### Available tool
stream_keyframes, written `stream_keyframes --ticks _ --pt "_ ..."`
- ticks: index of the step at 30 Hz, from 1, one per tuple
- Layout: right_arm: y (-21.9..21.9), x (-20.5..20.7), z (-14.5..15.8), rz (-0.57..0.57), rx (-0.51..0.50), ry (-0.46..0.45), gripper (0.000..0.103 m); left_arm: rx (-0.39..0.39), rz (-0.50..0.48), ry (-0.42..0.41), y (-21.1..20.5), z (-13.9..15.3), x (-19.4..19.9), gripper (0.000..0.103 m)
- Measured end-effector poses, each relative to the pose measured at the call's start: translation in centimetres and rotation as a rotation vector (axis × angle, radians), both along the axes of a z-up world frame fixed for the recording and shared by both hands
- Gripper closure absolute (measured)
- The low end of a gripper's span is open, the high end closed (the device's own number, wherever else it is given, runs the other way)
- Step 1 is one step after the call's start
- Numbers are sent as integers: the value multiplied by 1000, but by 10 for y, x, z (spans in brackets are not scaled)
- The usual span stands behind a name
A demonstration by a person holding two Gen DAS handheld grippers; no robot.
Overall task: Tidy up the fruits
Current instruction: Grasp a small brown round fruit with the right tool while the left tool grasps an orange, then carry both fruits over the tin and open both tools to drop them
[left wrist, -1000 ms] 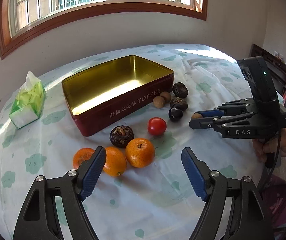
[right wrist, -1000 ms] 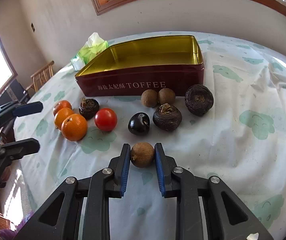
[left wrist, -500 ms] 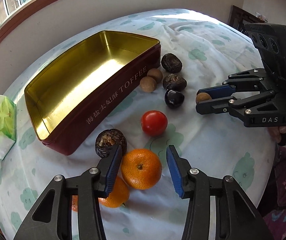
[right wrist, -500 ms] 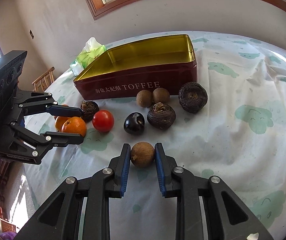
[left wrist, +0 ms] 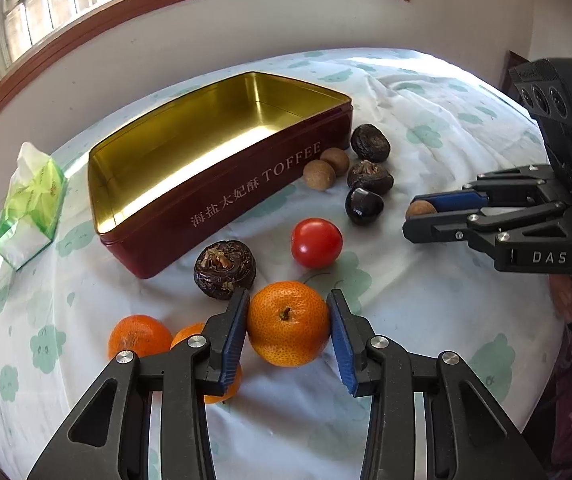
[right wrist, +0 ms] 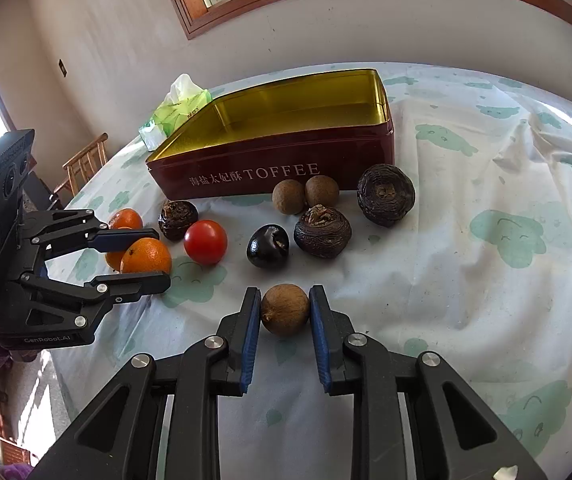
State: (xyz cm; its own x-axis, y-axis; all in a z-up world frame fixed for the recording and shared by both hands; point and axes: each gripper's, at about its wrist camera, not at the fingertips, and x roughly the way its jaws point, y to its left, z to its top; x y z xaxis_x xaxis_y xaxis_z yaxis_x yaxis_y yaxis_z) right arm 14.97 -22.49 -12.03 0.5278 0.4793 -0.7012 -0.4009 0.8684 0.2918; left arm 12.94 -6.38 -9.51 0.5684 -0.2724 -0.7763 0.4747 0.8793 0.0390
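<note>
Fruits all lie outside the empty toffee tin (left wrist: 222, 184): left gripper (left wrist: 288, 330) fingers have just closed onto an orange (left wrist: 288, 324), right gripper (right wrist: 285, 312) fingers clamp a longan (right wrist: 285, 309).

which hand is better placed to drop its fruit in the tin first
Right, probably. The right hand-held gripper is already shut on a small brown fruit. The left hand-held gripper has just been closing around an orange. The tin is empty and open to both.
</note>
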Motion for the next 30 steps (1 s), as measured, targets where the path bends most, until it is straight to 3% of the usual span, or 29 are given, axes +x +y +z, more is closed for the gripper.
stream_keyframes --ticks 4,11,14,22,30 --pt "1 0 0 -2 -10 -4 80 -128 191 -50 7 15 -15 62" --pt "5 -3 1 -10 -45 -21 81 -178 407 -99 16 29 -29 62" --pt "5 -6 2 -41 -76 -41 81 -141 432 -125 17 33 -34 62" --pt "-13 -11 5 -102 10 -12 81 -115 454 -159 21 36 -41 62" --pt "-16 -20 25 -101 47 -44 81 -98 465 -163 19 38 -37 62"
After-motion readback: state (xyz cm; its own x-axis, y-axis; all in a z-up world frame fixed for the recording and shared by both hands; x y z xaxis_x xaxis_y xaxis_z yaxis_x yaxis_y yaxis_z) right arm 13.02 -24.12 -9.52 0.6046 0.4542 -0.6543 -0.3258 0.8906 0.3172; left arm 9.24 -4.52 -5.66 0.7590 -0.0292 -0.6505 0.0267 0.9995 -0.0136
